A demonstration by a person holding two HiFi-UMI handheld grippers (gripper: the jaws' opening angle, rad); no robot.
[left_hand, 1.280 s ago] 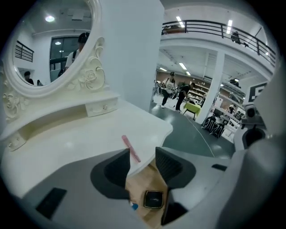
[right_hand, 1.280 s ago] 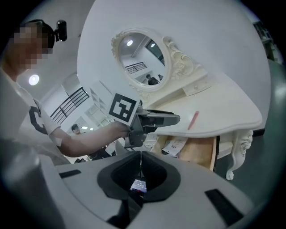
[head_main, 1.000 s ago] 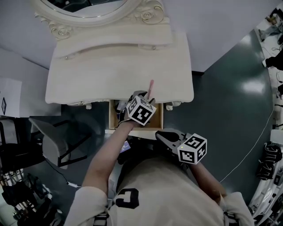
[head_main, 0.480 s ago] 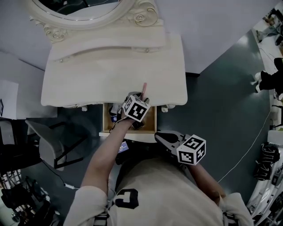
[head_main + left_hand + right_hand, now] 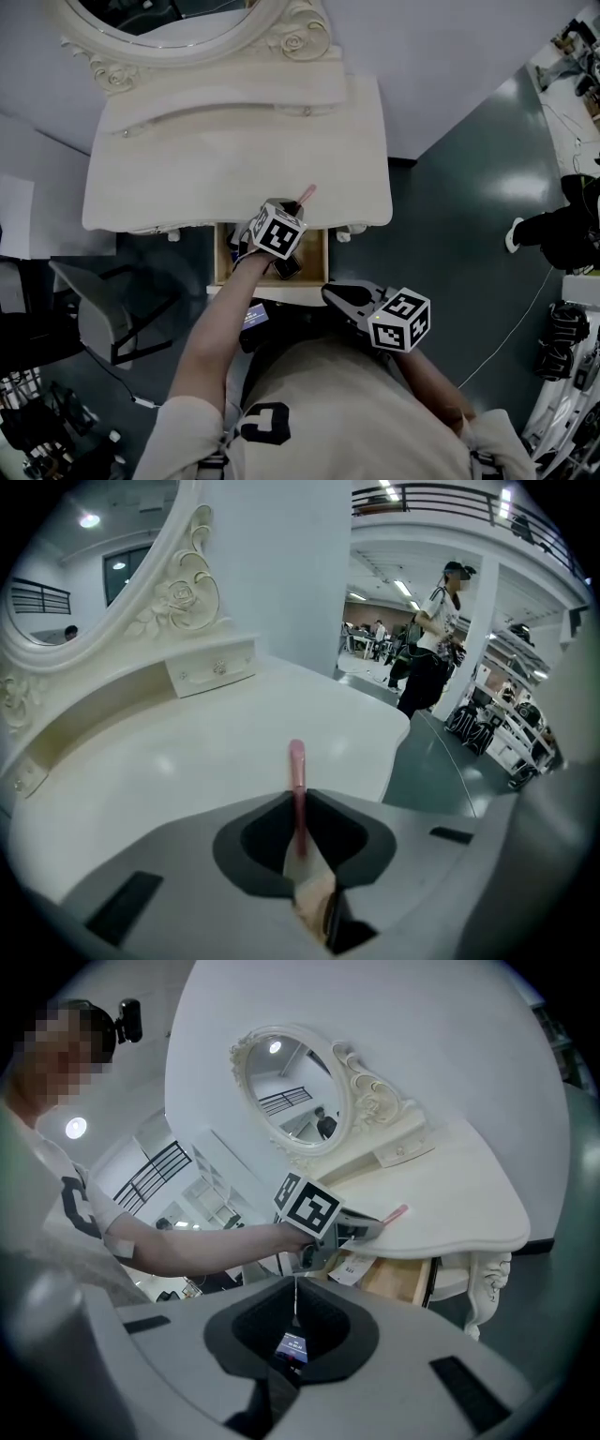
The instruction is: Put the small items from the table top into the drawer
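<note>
Head view: we see left gripper [image 5: 292, 208] jaws just closing on pink stick [image 5: 307, 194] at near edge of table [image 5: 187, 159], just above open drawer [image 5: 223, 267]. We judge grab made; carry to drawer comes next. Stick's long axis runs near-left to far-right, free end far-right.

Left gripper view: jaws clamp stick's near end; rest points straight away over table top.

Right gripper view: right gripper [image 5: 294, 1312] closed, empty, held back near person; stick pokes right from left jaws.
</note>
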